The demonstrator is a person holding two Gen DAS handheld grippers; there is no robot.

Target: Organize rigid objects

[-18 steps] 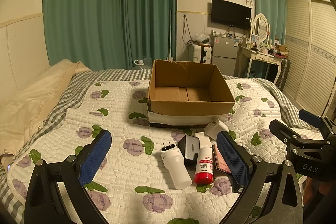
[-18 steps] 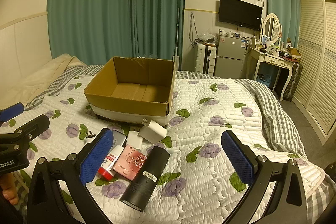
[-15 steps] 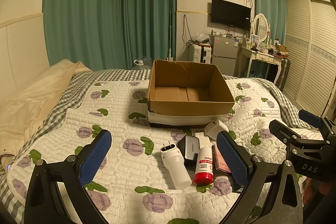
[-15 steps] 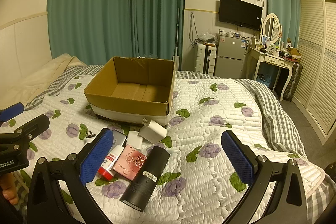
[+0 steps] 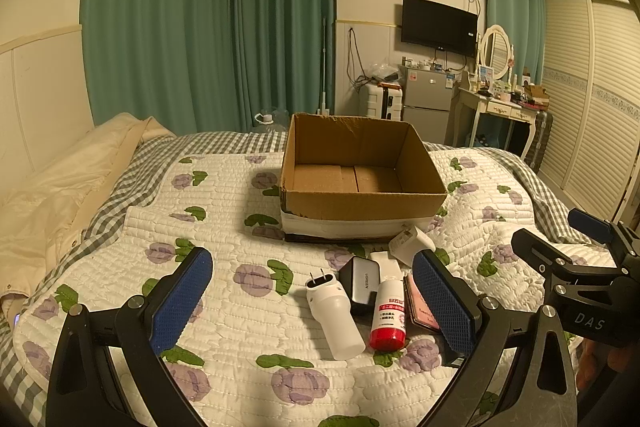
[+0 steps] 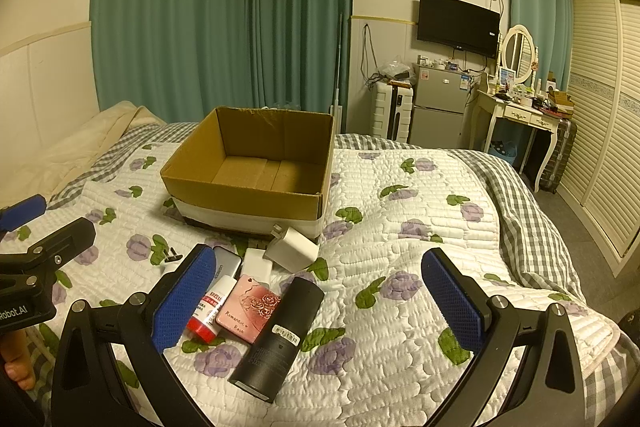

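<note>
An empty open cardboard box stands on the quilted bed. In front of it lies a cluster: a white plug-in device, a dark charger, a white bottle with a red cap, a pink card box, a black cylinder, a white charger cube. My left gripper is open and empty above the cluster's left. My right gripper is open and empty, hovering over the black cylinder.
The floral quilt covers the bed, with a cream duvet at the left. A dressing table, small fridge and wardrobe doors stand beyond the bed's right edge.
</note>
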